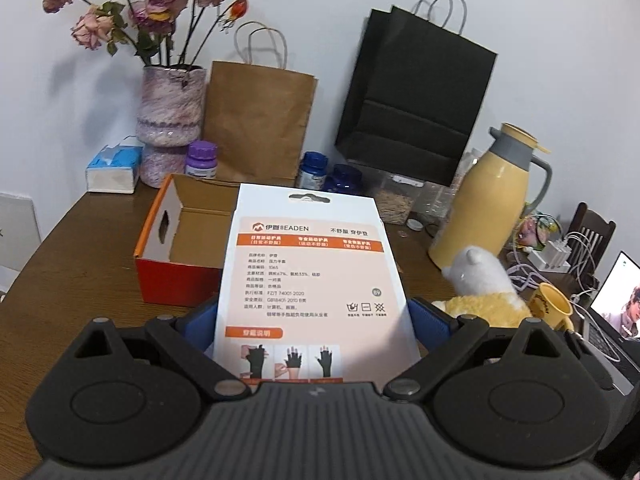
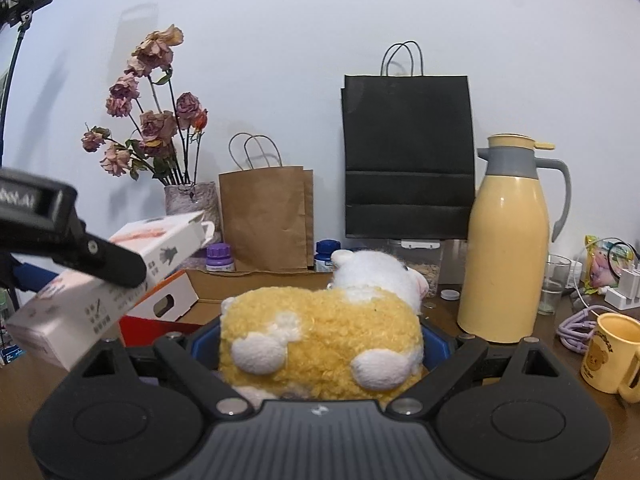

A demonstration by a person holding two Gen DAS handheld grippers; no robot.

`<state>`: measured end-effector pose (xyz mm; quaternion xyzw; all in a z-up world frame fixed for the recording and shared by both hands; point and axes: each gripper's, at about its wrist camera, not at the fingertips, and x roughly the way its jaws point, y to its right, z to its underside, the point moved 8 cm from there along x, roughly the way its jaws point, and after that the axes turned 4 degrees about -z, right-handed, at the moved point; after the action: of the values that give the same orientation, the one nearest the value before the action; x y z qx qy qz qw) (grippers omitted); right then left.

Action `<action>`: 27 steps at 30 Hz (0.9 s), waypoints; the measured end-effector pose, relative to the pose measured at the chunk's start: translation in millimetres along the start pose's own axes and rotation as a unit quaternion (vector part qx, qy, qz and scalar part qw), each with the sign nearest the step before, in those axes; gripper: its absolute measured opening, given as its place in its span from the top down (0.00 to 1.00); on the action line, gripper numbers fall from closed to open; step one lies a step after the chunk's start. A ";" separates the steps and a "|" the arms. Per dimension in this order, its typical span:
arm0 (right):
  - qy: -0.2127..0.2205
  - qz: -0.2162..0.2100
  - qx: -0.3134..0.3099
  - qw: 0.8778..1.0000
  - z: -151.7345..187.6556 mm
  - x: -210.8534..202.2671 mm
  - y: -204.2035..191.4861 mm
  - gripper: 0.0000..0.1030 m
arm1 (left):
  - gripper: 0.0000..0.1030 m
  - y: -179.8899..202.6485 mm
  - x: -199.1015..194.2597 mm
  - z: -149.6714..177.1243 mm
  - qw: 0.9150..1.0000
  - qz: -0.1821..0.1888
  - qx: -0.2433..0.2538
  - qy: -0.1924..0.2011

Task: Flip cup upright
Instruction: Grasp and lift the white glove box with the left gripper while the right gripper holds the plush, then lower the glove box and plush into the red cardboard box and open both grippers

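A yellow cup (image 2: 612, 354) with a bear print stands on the brown table at the far right, mouth up, handle toward the lower right. It also shows in the left wrist view, the cup (image 1: 552, 306) sitting just right of the plush. My right gripper (image 2: 320, 340) is shut on a yellow and white plush toy (image 2: 320, 344), left of the cup and apart from it. My left gripper (image 1: 314, 320) is shut on a white glove package (image 1: 312, 276) held above the table. That package (image 2: 100, 292) appears at the left of the right wrist view.
A yellow thermos jug (image 2: 508, 248) stands behind the cup, with a drinking glass (image 2: 554, 288), purple cable (image 2: 576, 326) and chargers beside it. An open red cardboard box (image 1: 176, 248), pill bottles, a vase of dried roses (image 1: 168, 120), paper bags and a laptop (image 1: 616, 320) crowd the table.
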<state>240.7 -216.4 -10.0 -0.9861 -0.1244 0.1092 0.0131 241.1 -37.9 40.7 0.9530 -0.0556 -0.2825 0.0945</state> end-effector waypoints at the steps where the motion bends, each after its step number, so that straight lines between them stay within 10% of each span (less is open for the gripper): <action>1: -0.001 -0.001 -0.002 1.000 -1.6 2.8 -3.4 0.09 | 0.05 -3.7 2.1 -0.9 1.000 -0.003 -0.001 0.000; 27: -0.035 -0.014 -0.030 0.999 -44.2 128.2 -66.9 0.09 | 0.05 -68.1 82.9 -79.3 0.996 -0.082 -0.016 0.036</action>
<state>355.4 -119.7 9.5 -0.9799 -0.1415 0.1393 -0.0194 357.4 27.2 47.8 0.9623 0.0305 -0.2554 0.0884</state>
